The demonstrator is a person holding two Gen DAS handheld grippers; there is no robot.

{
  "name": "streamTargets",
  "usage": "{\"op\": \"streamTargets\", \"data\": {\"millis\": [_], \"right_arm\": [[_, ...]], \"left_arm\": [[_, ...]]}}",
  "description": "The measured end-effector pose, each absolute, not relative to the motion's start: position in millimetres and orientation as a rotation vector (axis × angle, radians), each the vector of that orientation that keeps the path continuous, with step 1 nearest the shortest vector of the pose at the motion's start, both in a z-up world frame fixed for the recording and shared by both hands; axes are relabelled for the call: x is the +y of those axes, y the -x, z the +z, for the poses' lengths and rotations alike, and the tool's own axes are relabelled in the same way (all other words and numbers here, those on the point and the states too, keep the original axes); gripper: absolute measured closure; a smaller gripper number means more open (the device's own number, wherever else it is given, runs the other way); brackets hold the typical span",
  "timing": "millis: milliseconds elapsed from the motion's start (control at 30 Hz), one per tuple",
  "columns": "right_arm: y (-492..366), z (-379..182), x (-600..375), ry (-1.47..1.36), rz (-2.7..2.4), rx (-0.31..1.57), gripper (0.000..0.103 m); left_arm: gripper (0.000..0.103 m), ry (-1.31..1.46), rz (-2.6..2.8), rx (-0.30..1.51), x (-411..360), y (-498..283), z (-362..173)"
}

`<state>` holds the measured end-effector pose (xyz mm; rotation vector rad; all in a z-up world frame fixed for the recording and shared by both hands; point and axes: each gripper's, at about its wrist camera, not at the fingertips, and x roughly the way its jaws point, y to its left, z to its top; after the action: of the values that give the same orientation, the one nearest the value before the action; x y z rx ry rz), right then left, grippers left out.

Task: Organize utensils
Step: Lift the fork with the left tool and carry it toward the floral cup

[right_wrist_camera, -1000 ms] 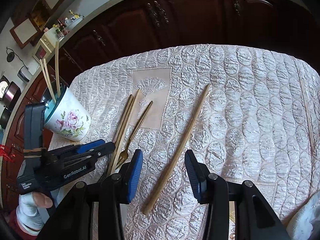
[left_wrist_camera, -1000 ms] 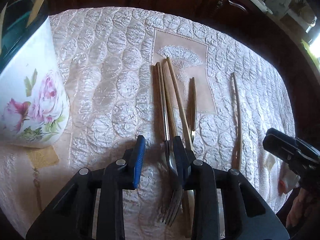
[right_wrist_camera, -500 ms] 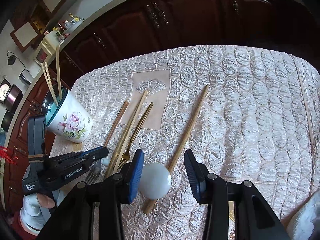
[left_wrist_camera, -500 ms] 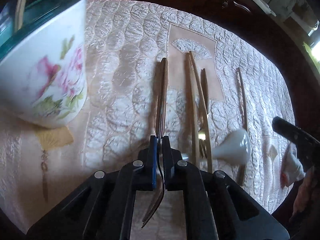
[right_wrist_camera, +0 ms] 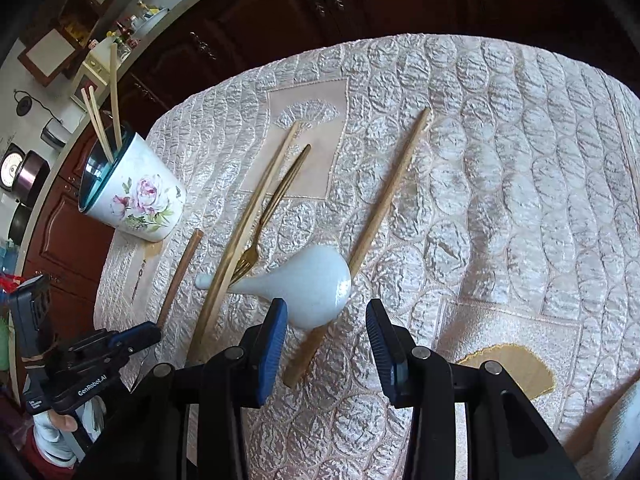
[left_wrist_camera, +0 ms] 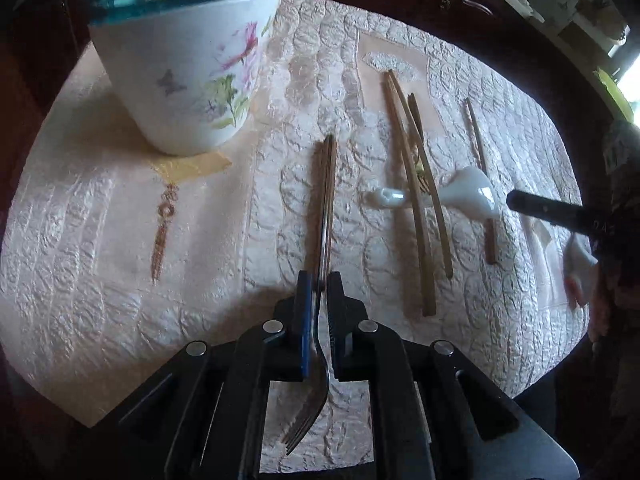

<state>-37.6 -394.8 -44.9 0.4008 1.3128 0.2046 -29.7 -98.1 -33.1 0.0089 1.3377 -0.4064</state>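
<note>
Meanwhile, floral cup (right_wrist_camera: pixel 134 196) holds chopsticks (right_wrist_camera: pixel 105 116); left tongs (left_wrist_camera: pixel 319 292) clamp fork (left_wrist_camera: pixel 320 320), right tongs (right_wrist_camera: pixel 326 320) apart.

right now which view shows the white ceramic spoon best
The right wrist view: the white ceramic spoon lies close and whole, bowl just ahead of the open right hand-held gripper, handle tucked under the gold utensils. The left wrist view shows it smaller, off to the right, partly crossed by chopsticks.

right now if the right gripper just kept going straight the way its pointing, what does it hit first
Most likely the white ceramic spoon: its bowl lies just ahead of the open right gripper, nearer the left finger. Under the spoon lies a wooden chopstick on the quilted tablecloth. Depth is hard to judge.
</note>
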Motion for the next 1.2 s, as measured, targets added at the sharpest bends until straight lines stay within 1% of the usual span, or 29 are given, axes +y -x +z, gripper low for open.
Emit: {"op": "streamTargets", "data": {"millis": [33,67,100,400,667,700,733,767,800,833,1000,1200], "right_arm": [[38,-46,-397,-0.409,0.197,1.312,0.064],[37,-46,-400,-0.418,0.189,1.305,0.064],[35,-45,-403,-0.429,0.182,1.298,0.064],[-8,-51,-431,-0.462,0.116,1.278,0.063],[-74,-83,-454,-0.53,0.048,1.332,0.063],[-79,-88,-455,-0.534,0.044,1.341,0.063],[-85,-93,-456,-0.535,0.036,1.345,0.068],[-88,-94,-457,-0.524,0.028,1.334,0.075],[-91,-93,-457,-0.496,0.016,1.33,0.09],[-93,-92,-457,-0.472,0.016,1.334,0.094],[-72,-59,-462,-0.45,0.066,1.26,0.094],[-27,16,-453,-0.365,0.137,1.127,0.095]], "left_arm": [[0.079,-0.019,-0.401,1.321,-99,25,-31],[0.074,-0.024,-0.397,1.314,-101,20,-30],[0.071,-0.024,-0.397,1.312,-104,13,-30],[0.07,-0.126,-0.38,1.297,-142,-31,-47],[0.07,-0.231,-0.37,1.335,-164,-49,-69],[0.07,-0.231,-0.374,1.337,-165,-51,-71],[0.073,-0.23,-0.378,1.337,-166,-52,-71],[0.079,-0.224,-0.389,1.337,-166,-53,-71],[0.094,-0.218,-0.402,1.34,-166,-55,-71],[0.094,-0.2,-0.407,1.346,-164,-57,-70],[0.094,-0.068,-0.462,1.345,-137,-57,-50],[0.095,0.021,-0.491,1.255,-101,-41,3]]}}
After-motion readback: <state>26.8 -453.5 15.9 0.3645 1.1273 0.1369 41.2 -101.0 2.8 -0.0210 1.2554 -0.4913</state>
